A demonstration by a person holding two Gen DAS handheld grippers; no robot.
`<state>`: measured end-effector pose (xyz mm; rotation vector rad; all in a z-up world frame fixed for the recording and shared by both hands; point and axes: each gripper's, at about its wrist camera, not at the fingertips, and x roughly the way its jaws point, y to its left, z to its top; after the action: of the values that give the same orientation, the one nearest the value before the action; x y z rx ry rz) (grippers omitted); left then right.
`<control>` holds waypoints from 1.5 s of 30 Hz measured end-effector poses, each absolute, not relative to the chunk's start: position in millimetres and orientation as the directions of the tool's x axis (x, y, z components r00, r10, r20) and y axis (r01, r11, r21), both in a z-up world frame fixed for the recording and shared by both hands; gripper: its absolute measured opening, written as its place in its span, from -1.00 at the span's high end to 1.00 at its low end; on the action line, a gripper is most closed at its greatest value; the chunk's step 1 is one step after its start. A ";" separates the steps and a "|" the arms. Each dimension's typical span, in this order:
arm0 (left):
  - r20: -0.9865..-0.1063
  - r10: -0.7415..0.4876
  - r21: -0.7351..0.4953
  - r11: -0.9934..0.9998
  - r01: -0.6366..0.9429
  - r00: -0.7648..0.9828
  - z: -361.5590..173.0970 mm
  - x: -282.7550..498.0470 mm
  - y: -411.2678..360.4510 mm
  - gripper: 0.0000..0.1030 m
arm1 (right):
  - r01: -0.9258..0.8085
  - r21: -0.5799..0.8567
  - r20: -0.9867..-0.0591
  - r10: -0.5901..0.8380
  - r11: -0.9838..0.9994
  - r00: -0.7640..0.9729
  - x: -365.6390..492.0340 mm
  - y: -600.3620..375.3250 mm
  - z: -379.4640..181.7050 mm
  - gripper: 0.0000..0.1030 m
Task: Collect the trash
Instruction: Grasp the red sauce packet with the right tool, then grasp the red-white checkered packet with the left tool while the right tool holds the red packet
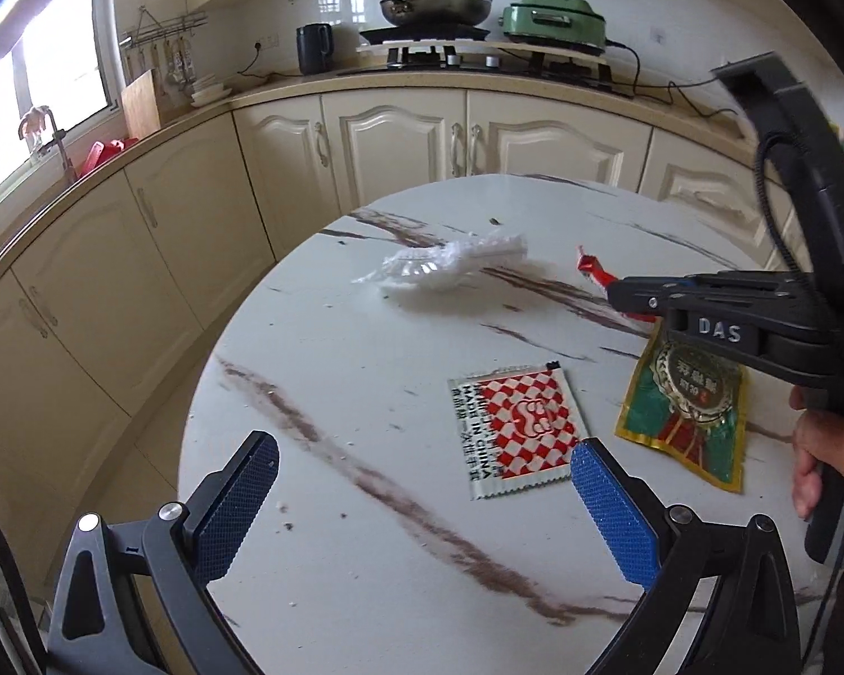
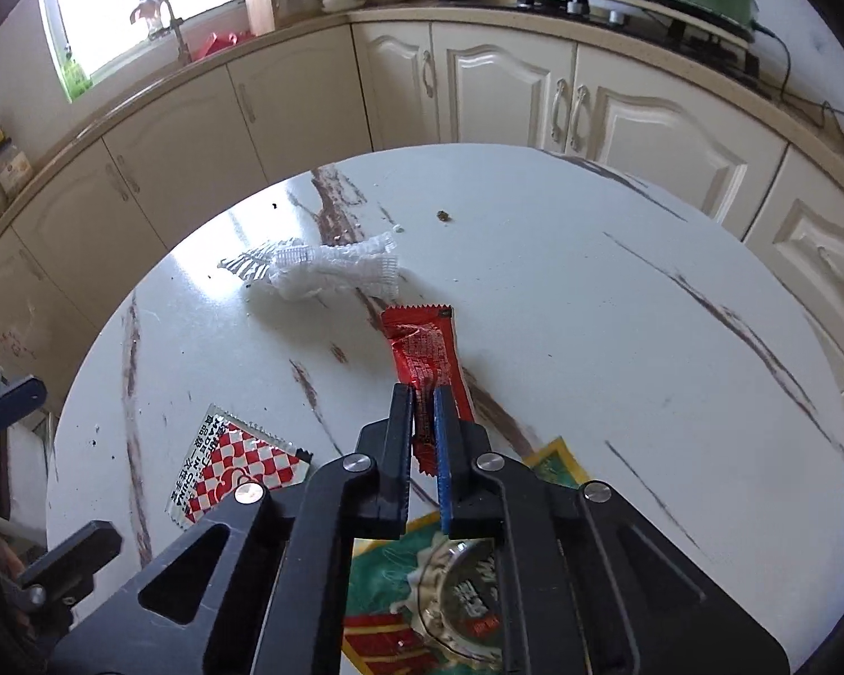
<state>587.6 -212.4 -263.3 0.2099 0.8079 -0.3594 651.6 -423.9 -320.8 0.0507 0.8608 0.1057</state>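
Cream-cabinet kitchen, round white marble-veined table (image 2: 591, 281); right gripper (image 2: 423, 394) clamps a crinkled red foil wrapper (image 2: 422, 343) at its 12 o'clock; left gripper (image 1: 422, 467) gapes, empty.

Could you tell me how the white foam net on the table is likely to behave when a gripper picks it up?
The white foam net looks crumpled and open-meshed, so it is probably very light and floppy, squashing between the pads. Lying loose on the glossy table, it may slide if nudged.

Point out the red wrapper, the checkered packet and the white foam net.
red wrapper (image 2: 419, 346), right wrist view, its upper middle.
checkered packet (image 1: 520, 427), left wrist view, its printed centre.
white foam net (image 1: 450, 267), left wrist view, its middle.
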 end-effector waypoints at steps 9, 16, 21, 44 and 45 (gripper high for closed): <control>-0.793 -0.211 0.051 0.912 0.408 0.572 -291.2 619.9 -254.2 -0.85 | -0.073 0.177 -0.683 0.176 0.982 0.709 603.2 -463.6 -296.6 0.87; -0.793 -0.258 -0.002 0.907 0.421 0.551 -303.6 633.5 -256.9 -0.48 | -0.093 0.183 -0.670 0.194 0.979 0.717 599.7 -463.4 -292.1 0.92; -0.781 -0.283 -0.003 0.893 0.450 0.557 -298.9 628.1 -258.1 0.07 | -0.089 0.160 -0.686 0.175 0.983 0.706 603.5 -457.9 -297.4 0.92; -0.773 -0.265 0.023 0.896 0.443 0.576 -282.9 612.8 -237.8 -0.15 | -0.066 -0.011 -0.789 0.032 0.998 0.613 620.9 -477.8 -335.6 0.46; -0.773 -0.273 0.022 0.890 0.455 0.572 -282.2 611.6 -237.9 -0.31 | -0.067 -0.023 -0.786 0.023 0.997 0.617 620.7 -477.3 -334.6 0.49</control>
<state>611.6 -237.9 -282.2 0.2291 0.8624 -0.4308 620.7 -477.3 -334.6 -0.0523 0.9041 0.0520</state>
